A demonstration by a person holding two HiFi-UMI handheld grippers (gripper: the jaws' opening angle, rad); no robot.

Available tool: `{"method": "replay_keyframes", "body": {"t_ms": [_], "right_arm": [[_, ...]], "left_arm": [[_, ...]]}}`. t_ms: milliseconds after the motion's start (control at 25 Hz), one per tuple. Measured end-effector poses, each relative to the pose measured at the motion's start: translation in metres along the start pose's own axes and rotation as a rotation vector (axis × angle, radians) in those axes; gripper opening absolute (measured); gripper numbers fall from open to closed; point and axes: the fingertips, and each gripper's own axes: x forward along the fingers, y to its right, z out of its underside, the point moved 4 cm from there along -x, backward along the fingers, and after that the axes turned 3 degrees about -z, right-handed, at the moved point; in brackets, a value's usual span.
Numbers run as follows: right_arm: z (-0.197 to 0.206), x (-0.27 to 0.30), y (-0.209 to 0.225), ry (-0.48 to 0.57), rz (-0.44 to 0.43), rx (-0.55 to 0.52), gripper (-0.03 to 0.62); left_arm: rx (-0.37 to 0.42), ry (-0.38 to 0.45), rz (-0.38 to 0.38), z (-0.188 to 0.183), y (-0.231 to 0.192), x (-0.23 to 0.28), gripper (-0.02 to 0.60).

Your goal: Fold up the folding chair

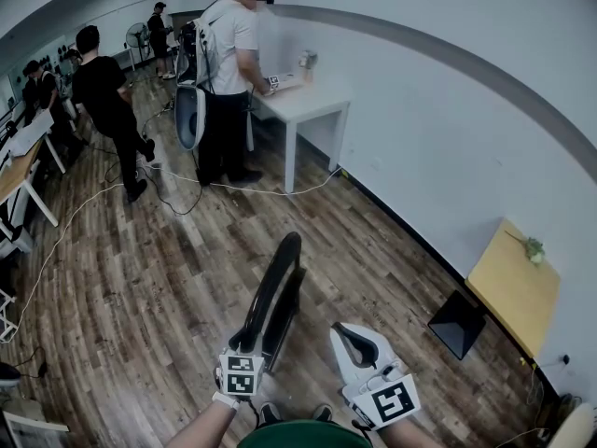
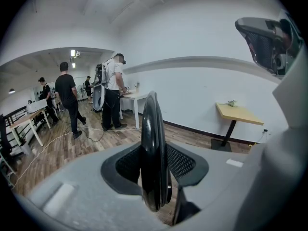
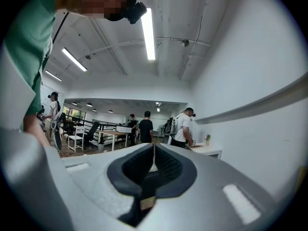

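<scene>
Closest to the lens, the left gripper [image 1: 248,345] grasps the black folding chair [image 1: 276,292]. In the left gripper view its two dark mesh pads [image 2: 126,163] press on either side of the chair's glossy rounded rim, which rises between them as a thin upright edge. From the head view the chair reads as a flat, narrow black slab seen edge-on, stretching forward from the gripper above the brown wood-plank floor [image 1: 140,278]. Its lower end is hidden behind the gripper, so where it meets the floor cannot be told. Just to the right of the chair and apart from it, the right gripper [image 1: 353,336] is clenched on nothing. Its jaws meet in a single seam in the right gripper view, and it points out into the room. A green garment [image 1: 298,434] on the person fills the bottom edge of the head view. Farther right, a small yellow-topped side table [image 1: 508,292] stands against the white wall [image 1: 438,119], with a little green plant [image 1: 534,248] on its far corner. Well beyond the chair, a person in a white T-shirt [image 1: 231,35] stands at a white table [image 1: 312,105] set against the same wall. A person in black clothes [image 1: 101,91] stands to the left of them, and a white cable [image 1: 58,239] trails across the floor.
</scene>
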Motion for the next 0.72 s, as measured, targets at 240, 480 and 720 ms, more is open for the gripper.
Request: {"method": "replay_keyframes", "body": {"t_ms": [240, 480, 720], "right_arm": [[0.0006, 0.0012, -0.0002, -0.003, -0.007, -0.002, 0.011], [0.0007, 0.0039, -0.0029, -0.012, -0.009, -0.003, 0.011], [0.0032, 0.003, -0.0028, -0.016, -0.003, -0.003, 0.01]], "left_arm": [[0.005, 0.007, -0.001, -0.0028, 0.0003, -0.0004, 0.15], [-0.002, 0.006, 0.001, -0.0052, -0.001, -0.0028, 0.15], [-0.003, 0.009, 0.002, -0.0031, -0.0009, -0.0019, 0.15]]}}
